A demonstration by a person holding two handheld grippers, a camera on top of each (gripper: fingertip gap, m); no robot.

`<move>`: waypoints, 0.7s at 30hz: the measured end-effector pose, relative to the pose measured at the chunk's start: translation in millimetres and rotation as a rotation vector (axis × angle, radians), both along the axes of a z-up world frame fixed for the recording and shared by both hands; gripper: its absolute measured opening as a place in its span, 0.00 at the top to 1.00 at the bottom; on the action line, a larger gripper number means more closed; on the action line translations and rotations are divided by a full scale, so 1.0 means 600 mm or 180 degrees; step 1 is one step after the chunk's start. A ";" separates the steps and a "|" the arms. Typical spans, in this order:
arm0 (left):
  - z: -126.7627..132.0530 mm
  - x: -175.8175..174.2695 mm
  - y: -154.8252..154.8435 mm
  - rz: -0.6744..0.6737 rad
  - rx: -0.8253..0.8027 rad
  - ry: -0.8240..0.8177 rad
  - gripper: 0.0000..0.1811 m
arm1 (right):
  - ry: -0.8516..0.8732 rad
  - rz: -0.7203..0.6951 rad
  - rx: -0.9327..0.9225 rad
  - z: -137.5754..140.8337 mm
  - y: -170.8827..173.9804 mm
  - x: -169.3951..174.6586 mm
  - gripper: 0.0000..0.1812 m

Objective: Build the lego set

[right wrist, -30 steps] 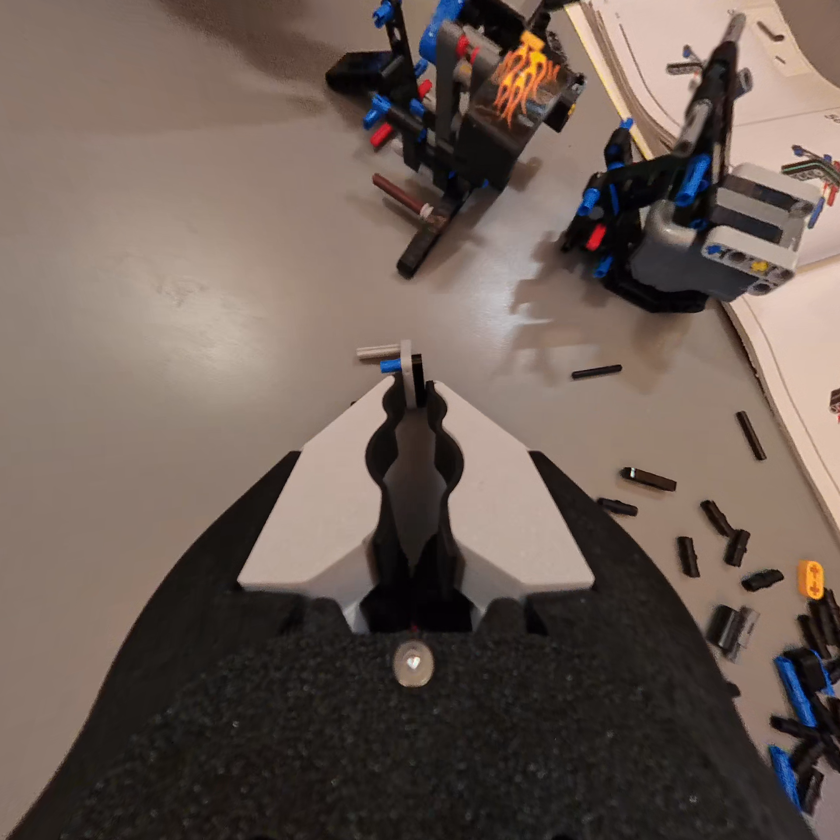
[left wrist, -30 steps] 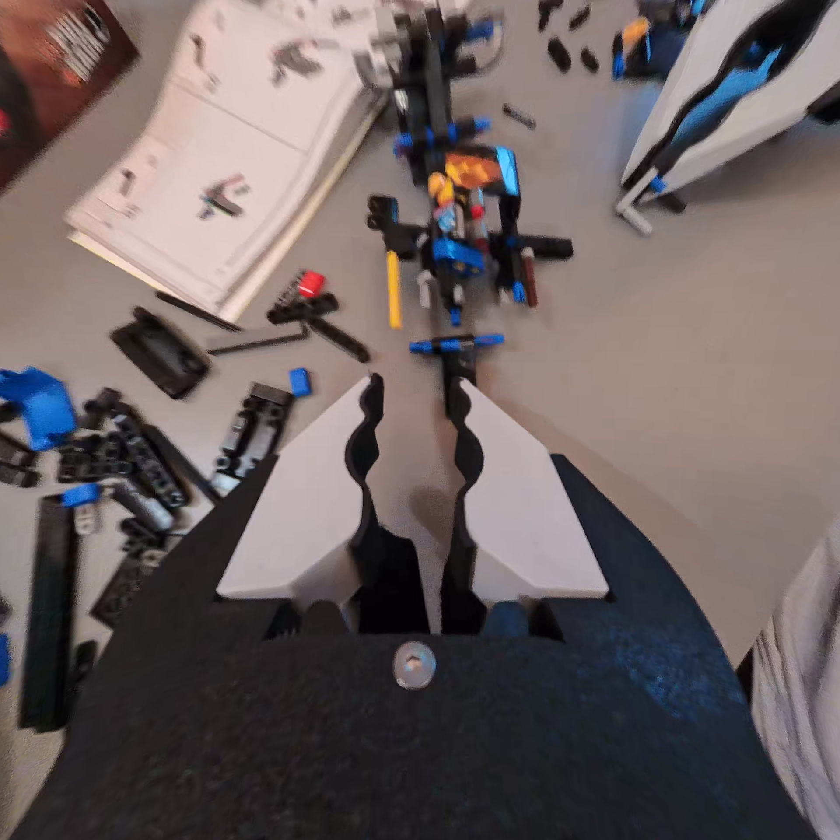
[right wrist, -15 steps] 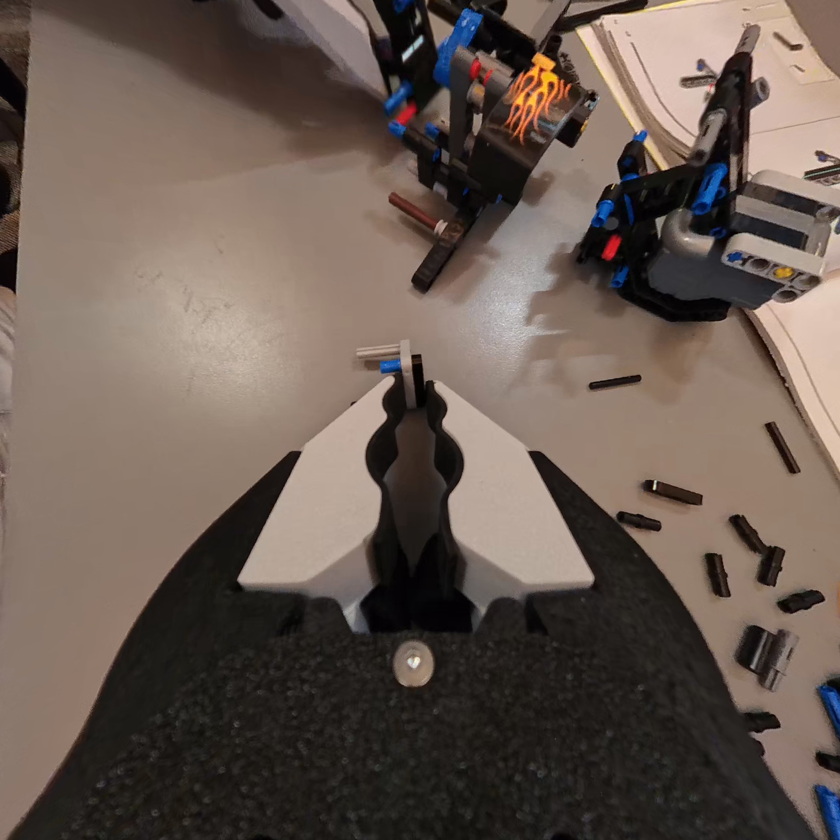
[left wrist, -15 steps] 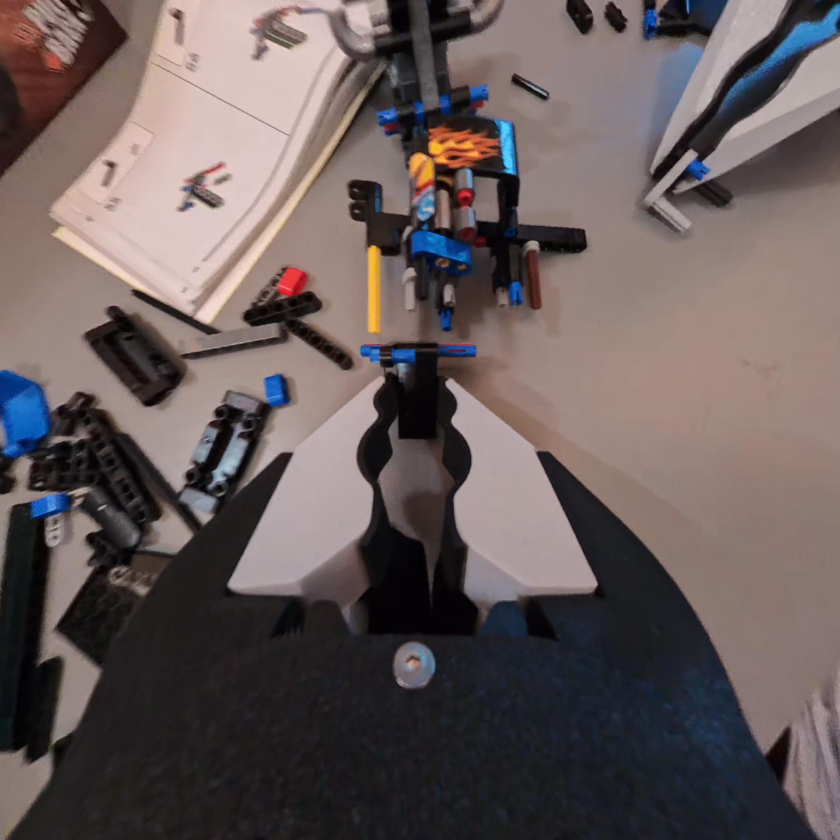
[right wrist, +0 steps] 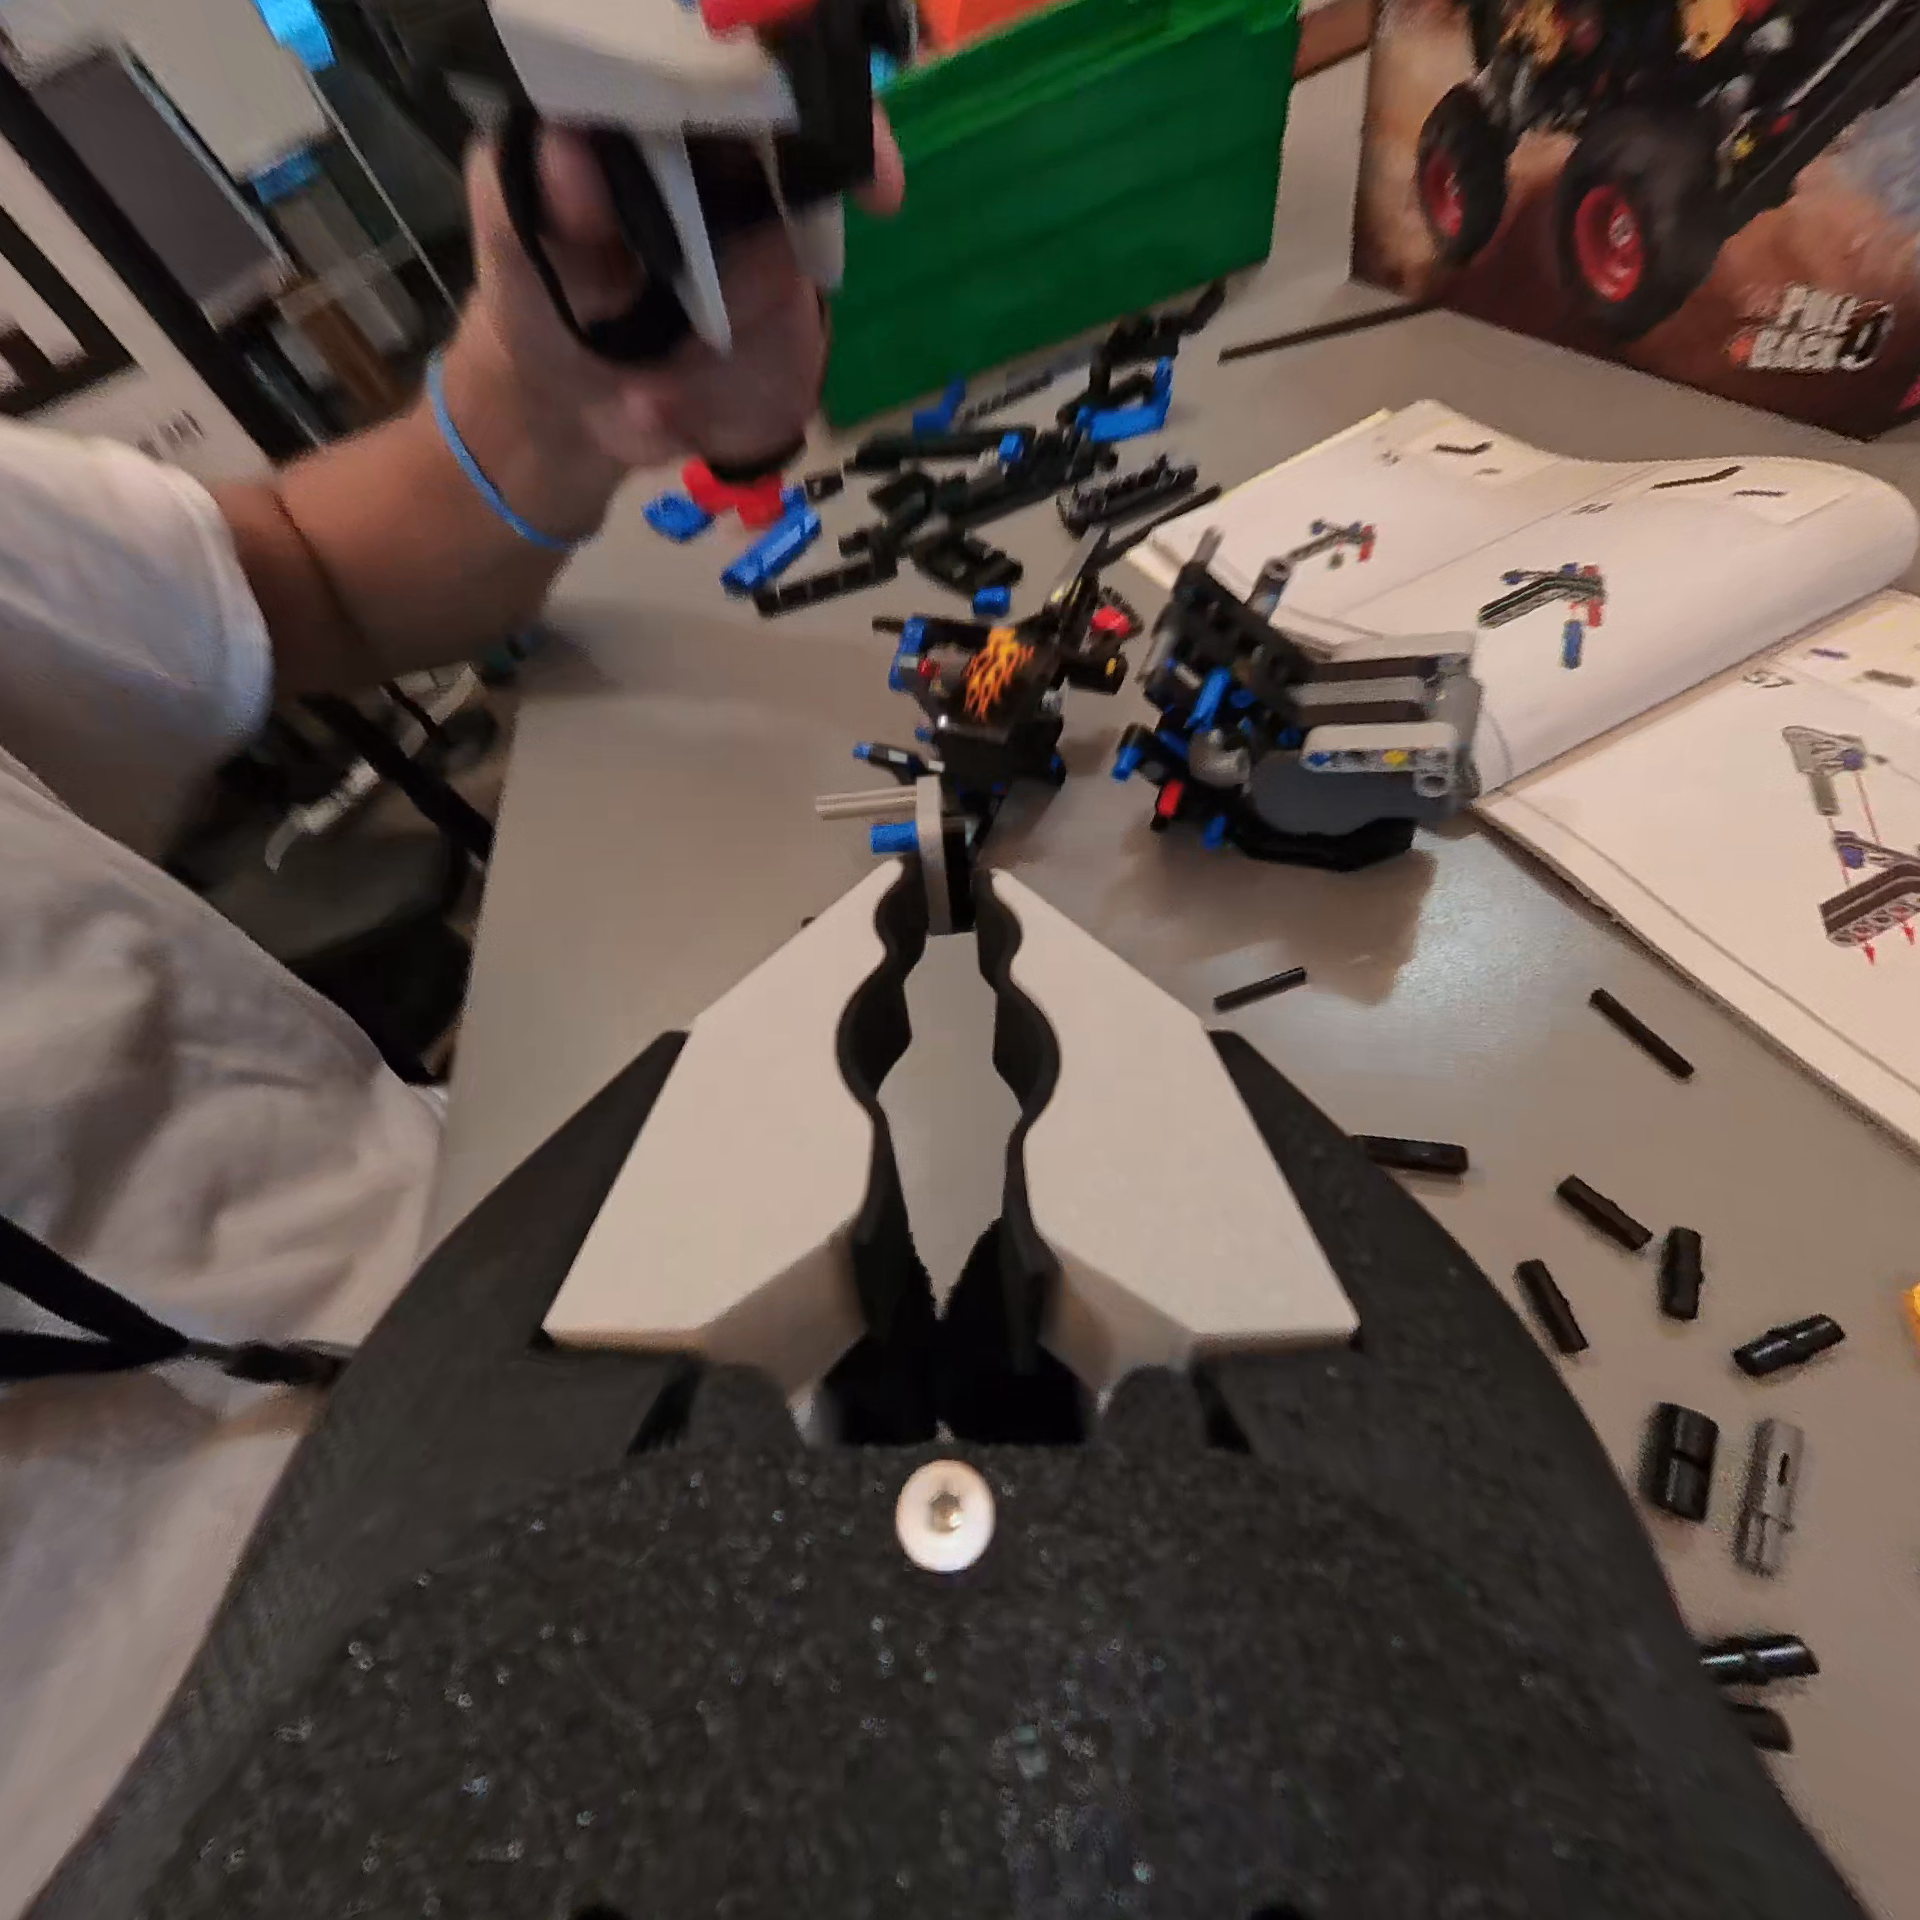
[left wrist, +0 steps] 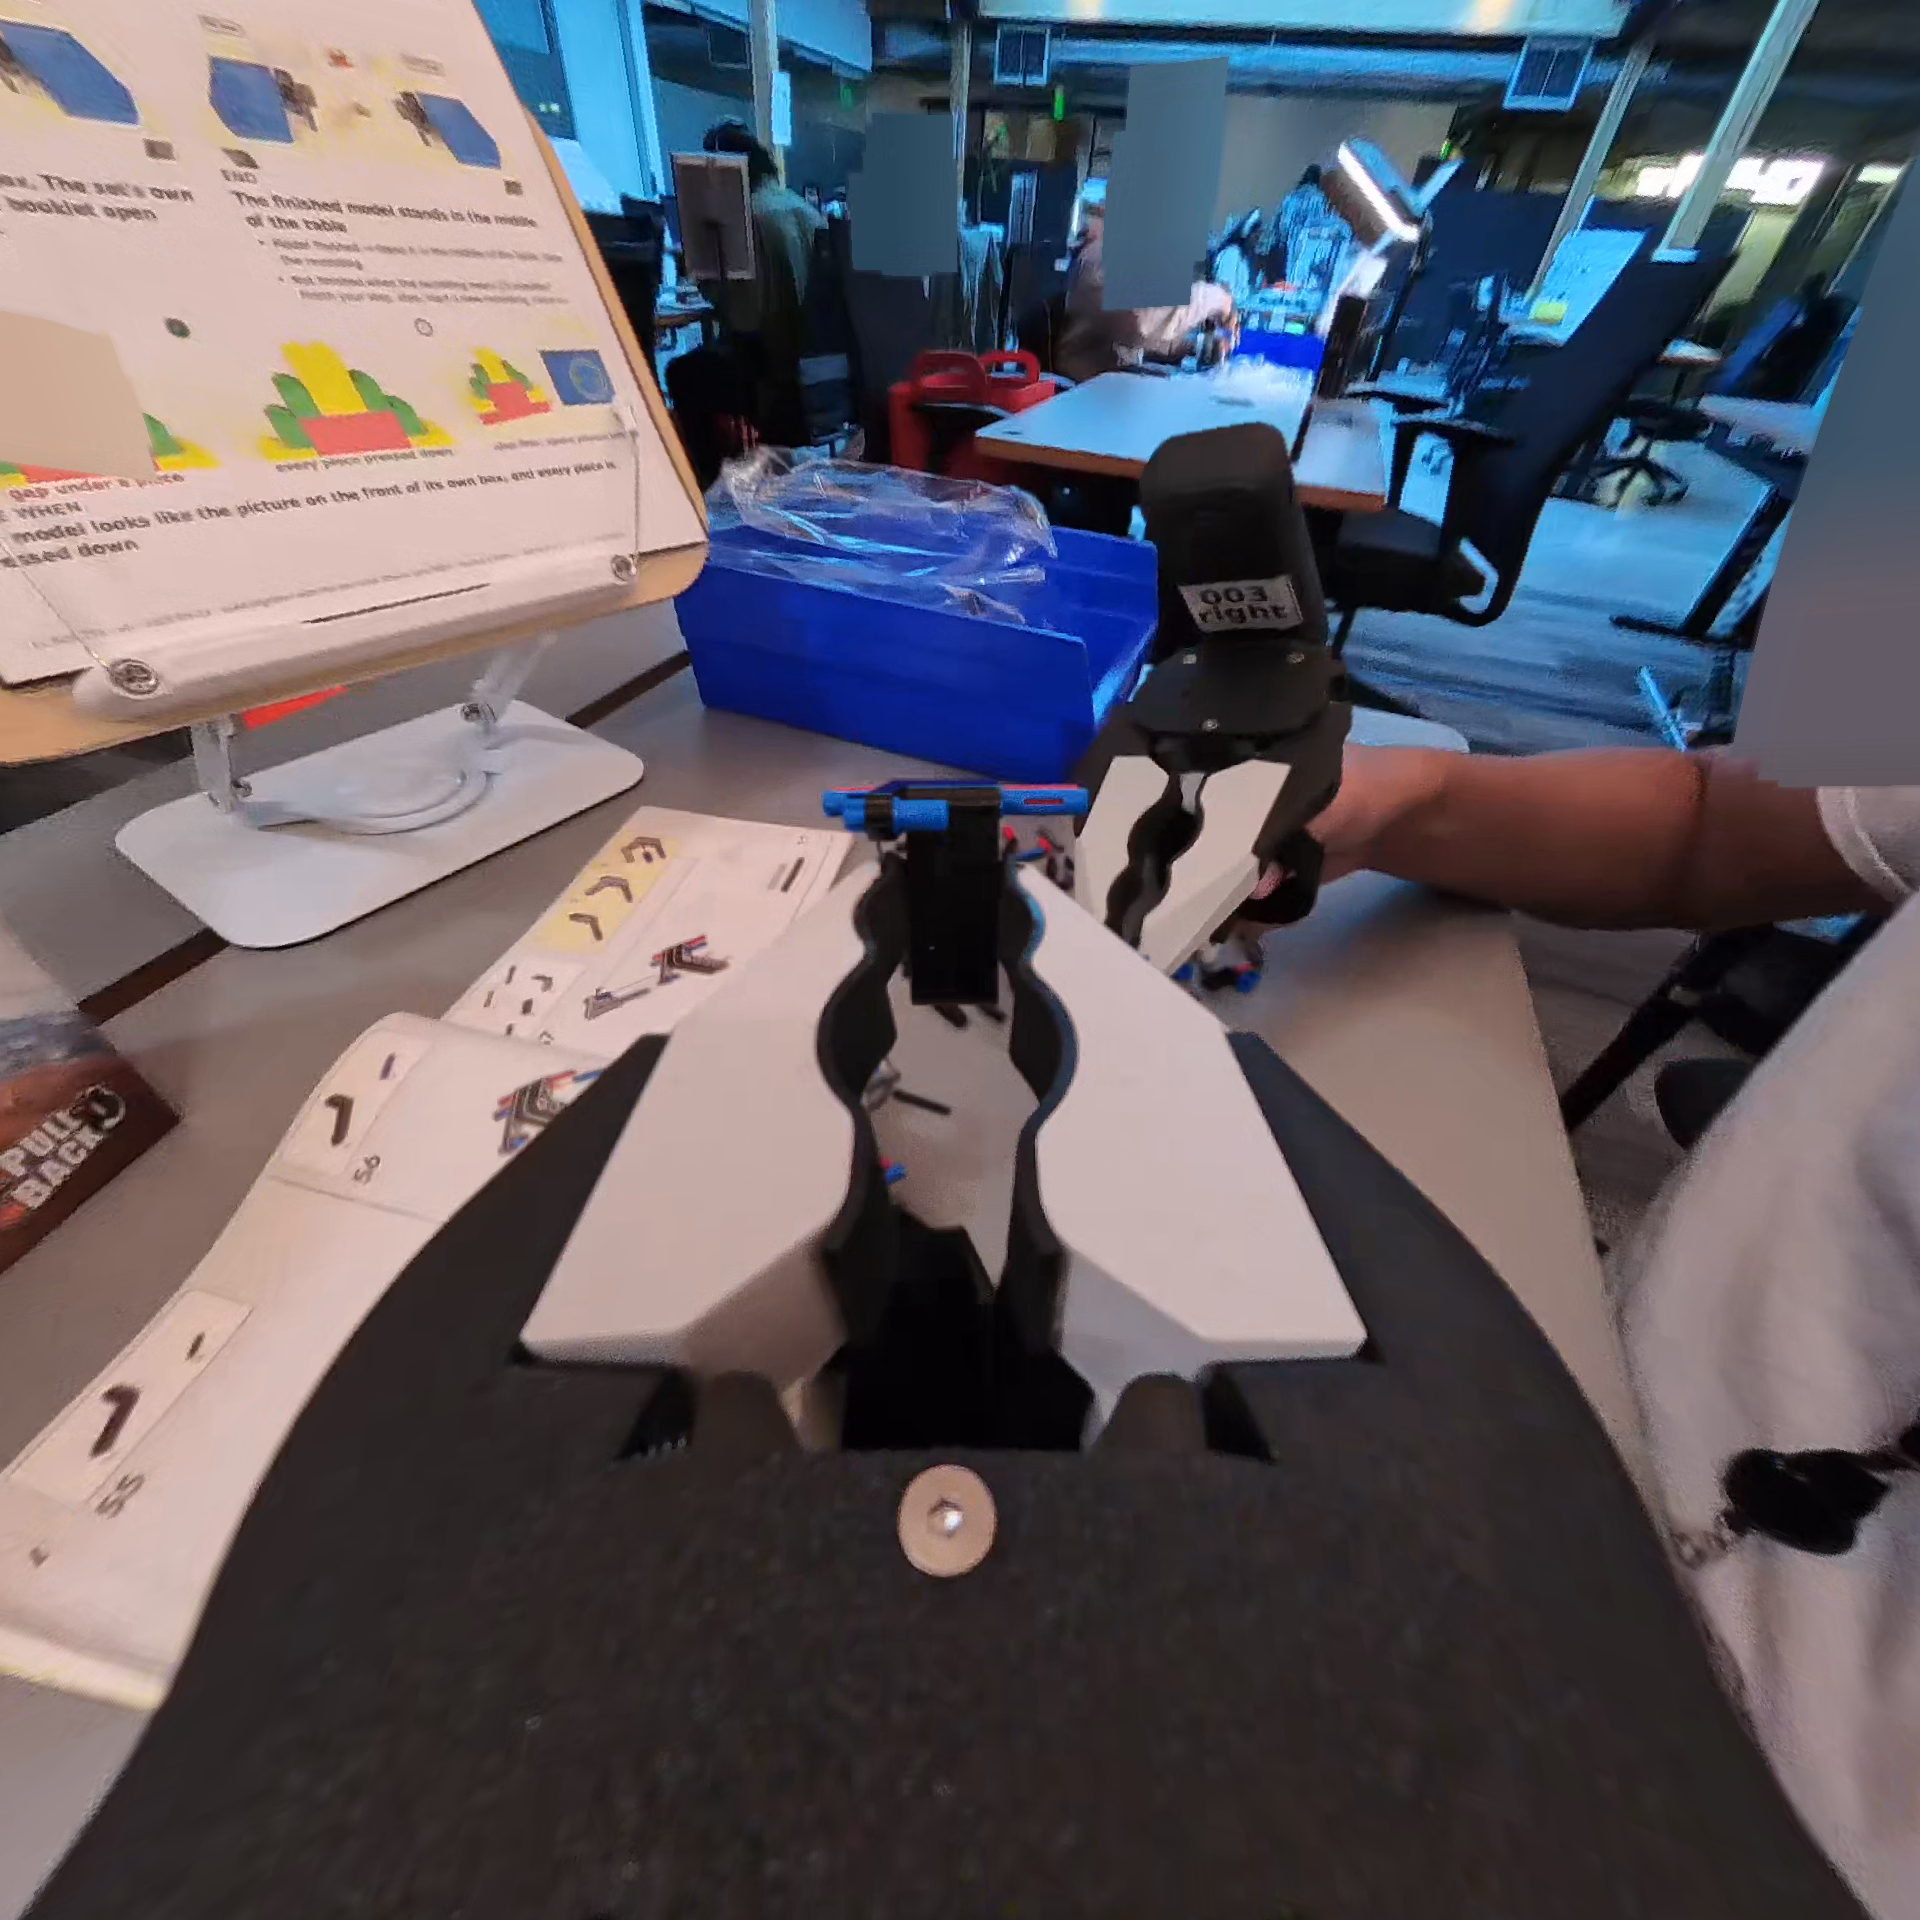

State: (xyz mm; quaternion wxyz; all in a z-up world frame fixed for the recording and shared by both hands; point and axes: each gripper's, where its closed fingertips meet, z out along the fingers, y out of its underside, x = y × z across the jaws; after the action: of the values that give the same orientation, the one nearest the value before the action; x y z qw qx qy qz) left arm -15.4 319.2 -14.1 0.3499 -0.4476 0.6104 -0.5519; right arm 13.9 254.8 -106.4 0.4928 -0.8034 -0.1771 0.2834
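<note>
My left gripper (left wrist: 951, 899) is shut on a black beam (left wrist: 951, 925) with blue pins across its top, held high above the table. My right gripper (right wrist: 945, 883) is shut on a small grey piece (right wrist: 940, 857) with a blue pin and a grey axle, low over the table. Just beyond it stand a black flame-decorated subassembly (right wrist: 997, 686) and a grey-and-black motor subassembly (right wrist: 1320, 748). The right gripper also shows in the left wrist view (left wrist: 1143, 940), fingers pointing down at the table. A hand (right wrist: 582, 343) holds the blurred left gripper at the top of the right wrist view.
An open instruction booklet (right wrist: 1558, 582) (left wrist: 623, 935) lies on the grey table. Loose black pins (right wrist: 1600, 1216) lie right of my right gripper. Black and blue pieces (right wrist: 987, 488) are piled before a green bin (right wrist: 1060, 177). A blue bin (left wrist: 914, 665), a sheet stand (left wrist: 312, 312) and the set's box (right wrist: 1662, 177) stand behind.
My left gripper closed on the black beam with blue pins, lifted it off the table and tilted up to level. My right gripper kept its grey piece and tipped up.
</note>
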 end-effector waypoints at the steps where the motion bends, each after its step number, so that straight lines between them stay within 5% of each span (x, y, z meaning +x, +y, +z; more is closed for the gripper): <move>1: -0.004 0.009 0.005 -0.0003 -0.0036 -0.0025 0.92 | 0.0171 -0.0049 0.0016 0.010 0.002 0.008 0.96; 11: -0.039 0.004 0.038 0.0058 -0.0727 -0.0178 0.92 | 0.1112 -0.0081 -0.0129 0.046 0.004 0.031 0.96; 21: -0.062 0.010 0.056 0.0486 -0.0266 -0.0169 0.92 | 0.0974 -0.0293 -0.0126 0.025 0.017 0.048 0.96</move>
State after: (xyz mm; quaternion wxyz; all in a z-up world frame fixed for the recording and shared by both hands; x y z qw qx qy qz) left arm -9.5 352.5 -51.2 0.3881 -0.4923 0.5414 -0.5603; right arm 42.7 264.7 -91.2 0.5106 -0.7676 -0.0574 0.3831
